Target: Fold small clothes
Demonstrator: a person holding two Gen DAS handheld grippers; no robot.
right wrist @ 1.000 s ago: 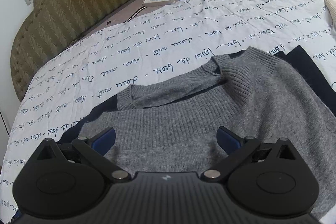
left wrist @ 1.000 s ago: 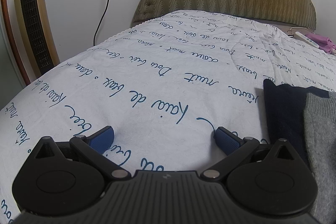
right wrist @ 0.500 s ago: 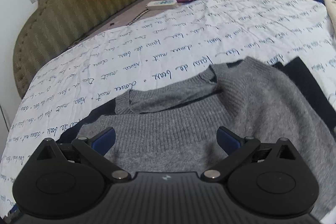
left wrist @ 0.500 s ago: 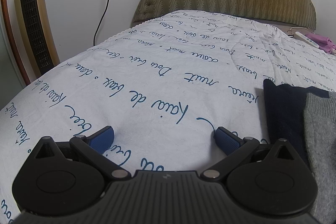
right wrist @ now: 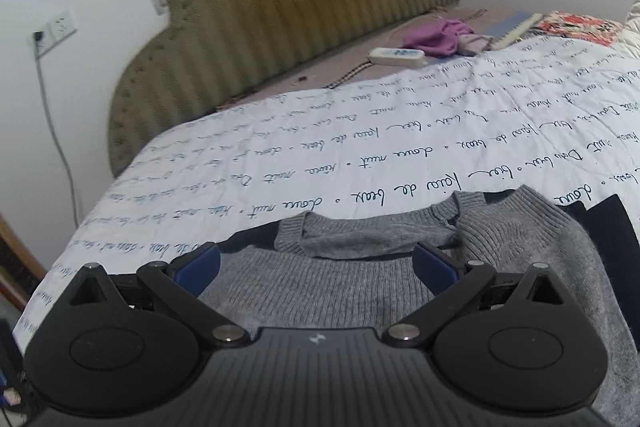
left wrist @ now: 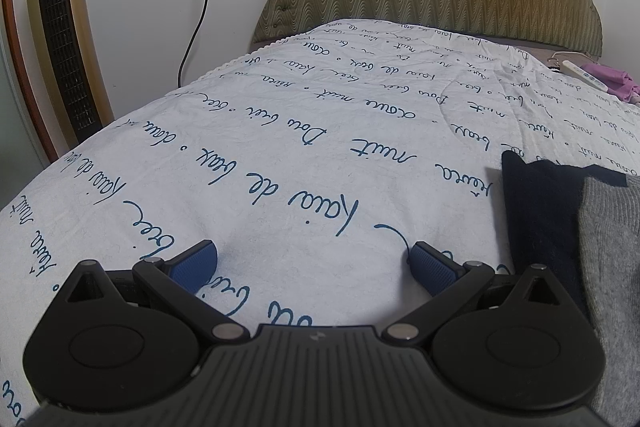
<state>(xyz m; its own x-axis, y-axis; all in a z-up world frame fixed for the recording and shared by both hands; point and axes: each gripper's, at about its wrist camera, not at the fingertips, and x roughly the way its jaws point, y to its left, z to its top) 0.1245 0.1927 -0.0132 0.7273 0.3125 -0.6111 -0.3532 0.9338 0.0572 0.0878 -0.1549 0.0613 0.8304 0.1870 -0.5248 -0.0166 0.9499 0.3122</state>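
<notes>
A grey knit sweater (right wrist: 360, 287) lies on a dark navy garment (right wrist: 600, 223) on the white bedspread with blue script (right wrist: 360, 147). One grey sleeve (right wrist: 360, 243) is folded across its upper part. My right gripper (right wrist: 316, 263) is open and empty, above the sweater's near part. My left gripper (left wrist: 312, 267) is open and empty, low over the bare bedspread (left wrist: 320, 147), left of the clothes. In the left wrist view the navy garment (left wrist: 540, 219) and the sweater's edge (left wrist: 608, 247) show at the right.
A padded olive headboard (right wrist: 300, 7) stands behind the bed. A white remote (right wrist: 396, 57) and a purple cloth (right wrist: 440, 39) lie near it. A gold tower heater (left wrist: 60, 27) and a black cable (left wrist: 200, 7) are by the left wall.
The right gripper has drawn back and tilted up, so the sweater sits lower and smaller in its view. The left gripper has not moved.
</notes>
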